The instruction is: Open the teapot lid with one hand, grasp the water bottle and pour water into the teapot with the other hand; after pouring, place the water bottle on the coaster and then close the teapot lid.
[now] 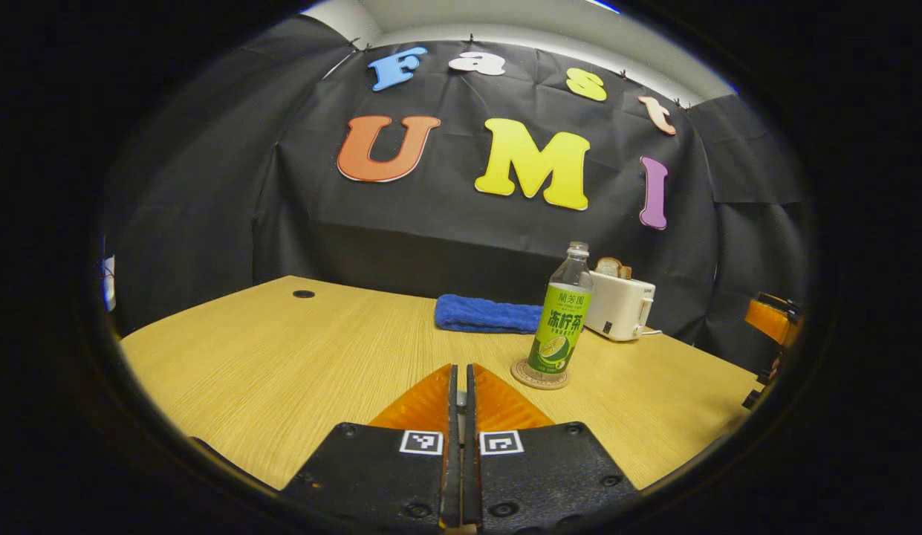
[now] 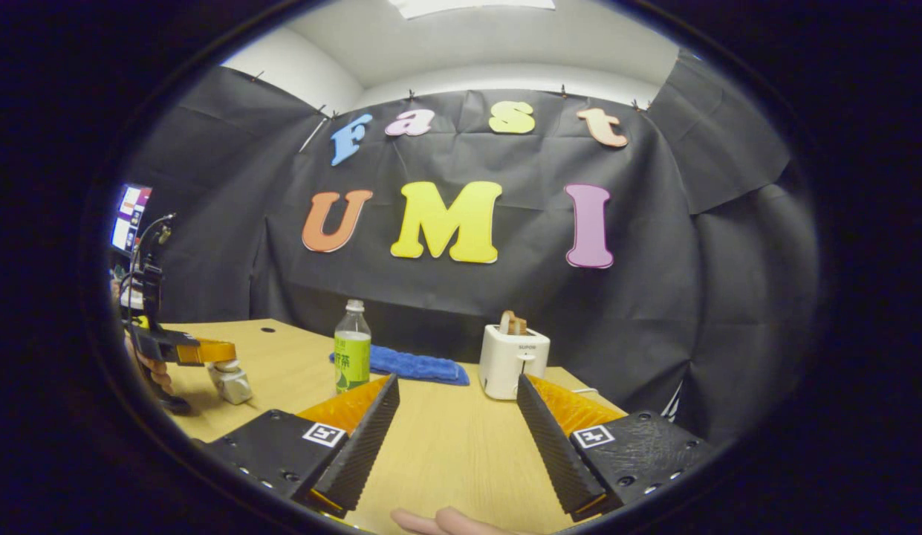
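Your left gripper [image 1: 461, 368] has its fingers pressed nearly together; can't tell if they pinch a lid. Your right gripper [image 2: 457, 380] is spread wide and holds nothing. The water bottle [image 1: 561, 319] stands upright on the coaster [image 1: 539, 377], ahead-right of the left fingers. In the right gripper view a small pale object [image 2: 230, 383], probably the teapot, sits directly under the left tips, so closing the lid is likely a straight-down left-hand move.

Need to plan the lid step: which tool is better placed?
Left, likely. The left tool sits just above the pale teapot; the right tool is open, aimed past the water bottle.
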